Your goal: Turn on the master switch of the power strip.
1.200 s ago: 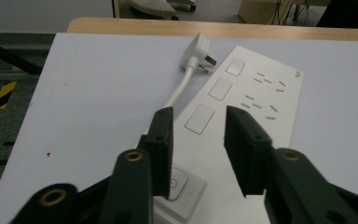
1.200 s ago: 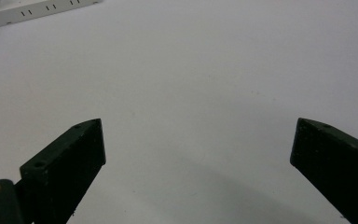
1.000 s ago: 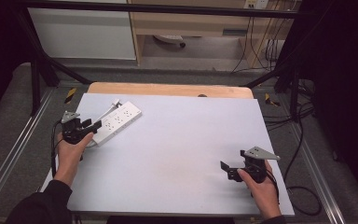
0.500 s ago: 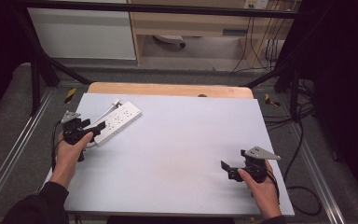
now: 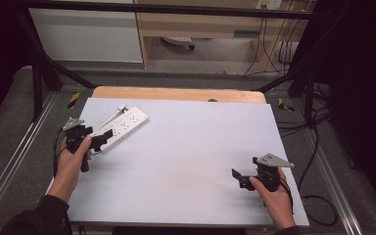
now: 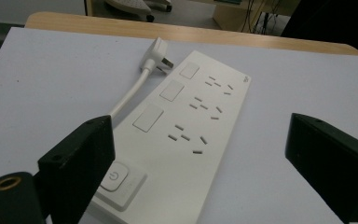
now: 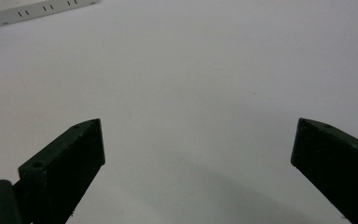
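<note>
White power strip [image 6: 186, 135], its button plain in the left gripper view, sits between the just-opened left tool [image 5: 99, 141]; right tool [image 5: 239, 177] gapes.

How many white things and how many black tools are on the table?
White power strip with its cord and plug: 1
Black tools: 2, the left tool and the right tool
Total: 3

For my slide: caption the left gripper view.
Open hand-held gripper, jaws just opened, poised over the switch end of a white power strip lying on the table.
</note>
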`<state>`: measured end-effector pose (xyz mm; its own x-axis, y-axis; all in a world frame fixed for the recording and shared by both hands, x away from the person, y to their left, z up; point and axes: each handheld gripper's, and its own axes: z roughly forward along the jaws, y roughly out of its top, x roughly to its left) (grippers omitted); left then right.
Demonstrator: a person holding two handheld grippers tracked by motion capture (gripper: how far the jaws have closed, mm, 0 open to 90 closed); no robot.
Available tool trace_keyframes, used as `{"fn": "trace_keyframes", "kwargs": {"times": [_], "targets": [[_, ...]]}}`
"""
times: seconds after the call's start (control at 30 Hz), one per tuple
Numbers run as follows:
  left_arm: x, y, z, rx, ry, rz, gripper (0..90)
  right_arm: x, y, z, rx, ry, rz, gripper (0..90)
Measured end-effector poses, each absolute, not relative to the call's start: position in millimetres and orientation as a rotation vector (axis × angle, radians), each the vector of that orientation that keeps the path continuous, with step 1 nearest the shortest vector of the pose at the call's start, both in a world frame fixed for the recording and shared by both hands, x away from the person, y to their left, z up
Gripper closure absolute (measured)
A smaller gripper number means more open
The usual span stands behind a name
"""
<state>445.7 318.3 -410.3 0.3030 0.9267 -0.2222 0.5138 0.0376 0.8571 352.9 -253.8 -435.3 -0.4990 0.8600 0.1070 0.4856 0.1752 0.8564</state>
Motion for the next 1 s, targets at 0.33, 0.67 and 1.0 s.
{"fn": "trace_keyframes", "kwargs": {"times": [0.33,0.67,1.0], "targets": [[431,315,-406,1.620,1.310,0.536,8.2,353,-254,-435,1.276,2.056,1.260,2.9],[414,311,-399,1.642,1.264,0.528,7.7,354,-254,-436,1.275,2.055,1.259,2.9],[394,311,-399,1.636,1.235,0.524,7.4,353,-254,-435,1.275,2.054,1.261,2.9]]}}
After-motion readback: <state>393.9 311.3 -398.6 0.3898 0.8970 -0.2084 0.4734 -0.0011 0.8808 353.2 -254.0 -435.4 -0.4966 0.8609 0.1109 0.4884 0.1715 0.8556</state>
